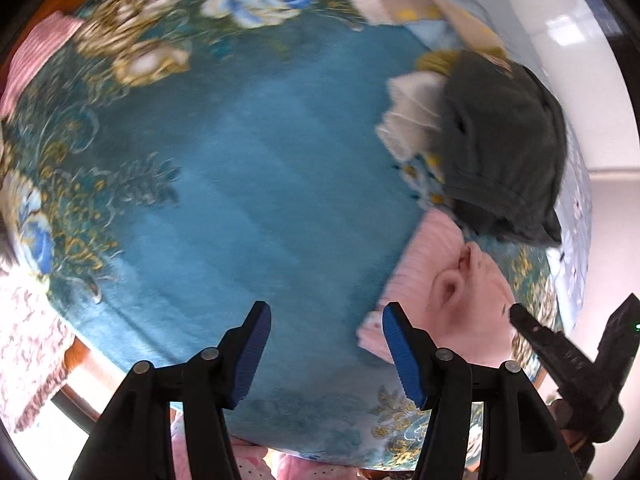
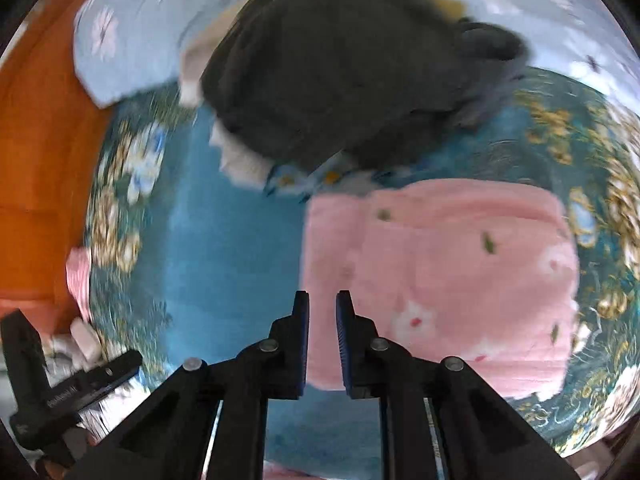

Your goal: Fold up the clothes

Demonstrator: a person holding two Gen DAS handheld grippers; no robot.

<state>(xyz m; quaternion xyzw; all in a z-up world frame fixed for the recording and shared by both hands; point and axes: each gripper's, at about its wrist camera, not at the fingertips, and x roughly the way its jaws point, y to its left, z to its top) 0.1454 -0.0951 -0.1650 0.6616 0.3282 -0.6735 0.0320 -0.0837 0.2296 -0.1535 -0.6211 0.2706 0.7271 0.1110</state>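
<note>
left tongs [image 1: 326, 354] spread wide, empty | right tongs [image 2: 322, 338] nearly closed, empty | pink garment [image 2: 436, 280] folded on blanket [image 2: 224, 248]

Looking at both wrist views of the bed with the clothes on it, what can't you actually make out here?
- Dark grey garment, right wrist view: motion blur hides what kind it is.
- White and floral pieces beneath it, left wrist view: mostly covered by it.
- Pink folded garment, left wrist view: partly behind the left tool.
- Right tool: narrow gap, nothing visibly held.
</note>
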